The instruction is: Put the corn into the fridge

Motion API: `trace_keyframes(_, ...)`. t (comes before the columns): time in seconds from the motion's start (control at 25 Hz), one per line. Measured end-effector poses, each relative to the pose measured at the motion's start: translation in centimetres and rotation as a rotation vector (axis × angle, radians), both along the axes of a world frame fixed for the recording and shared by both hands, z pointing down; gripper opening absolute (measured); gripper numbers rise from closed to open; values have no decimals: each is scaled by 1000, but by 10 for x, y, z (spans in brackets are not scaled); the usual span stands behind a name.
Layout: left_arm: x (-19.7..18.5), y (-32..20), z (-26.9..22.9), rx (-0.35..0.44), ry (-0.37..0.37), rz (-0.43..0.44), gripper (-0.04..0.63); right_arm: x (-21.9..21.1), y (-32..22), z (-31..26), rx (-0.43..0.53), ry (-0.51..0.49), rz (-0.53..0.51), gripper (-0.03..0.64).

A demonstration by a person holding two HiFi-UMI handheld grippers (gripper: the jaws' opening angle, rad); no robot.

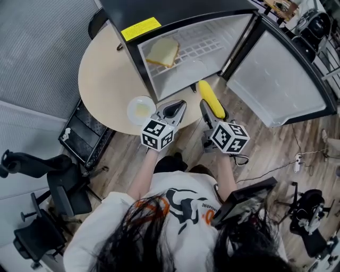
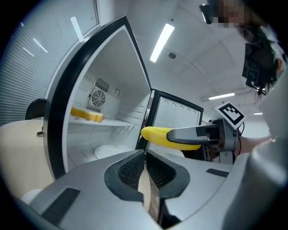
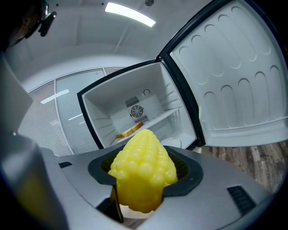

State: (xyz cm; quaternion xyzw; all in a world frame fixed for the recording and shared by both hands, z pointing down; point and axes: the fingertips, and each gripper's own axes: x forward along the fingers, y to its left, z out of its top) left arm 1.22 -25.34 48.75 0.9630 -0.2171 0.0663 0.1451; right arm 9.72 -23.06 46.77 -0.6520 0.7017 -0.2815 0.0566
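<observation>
The fridge (image 1: 139, 64) stands open, its door (image 1: 276, 79) swung wide to the right, so the opening is free. The right gripper (image 3: 145, 177) is clamped on the corn (image 1: 210, 98), just outside the fridge's front edge. The left gripper (image 1: 175, 109), jaws together and empty, hovers at the round surface's (image 1: 103, 79) rim. The writing on the yellow label (image 1: 140, 28) on the fridge top is too small to read.

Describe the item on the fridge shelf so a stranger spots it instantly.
Find the open black fridge with a yellow label on top. On its white wire shelf lies a pale square bread slice, flat and tan-edged, unlike the long yellow corn cob just outside.
</observation>
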Motion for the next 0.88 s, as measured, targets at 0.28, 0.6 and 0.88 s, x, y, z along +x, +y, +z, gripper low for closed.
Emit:
trace_keyframes(0.28, 3, -4, 2, -14, 12, 14, 12, 1, -10, -14, 13, 14, 1, 253)
trace_keyframes(0.6, -4, -10, 4, -19, 14, -25, 12, -8, -24, -24, 36, 9, -41, 253)
trace_keyframes(0.88, 4, -26, -4, -11, 23, -70, 12, 0, -43, -29, 42, -3, -78, 253)
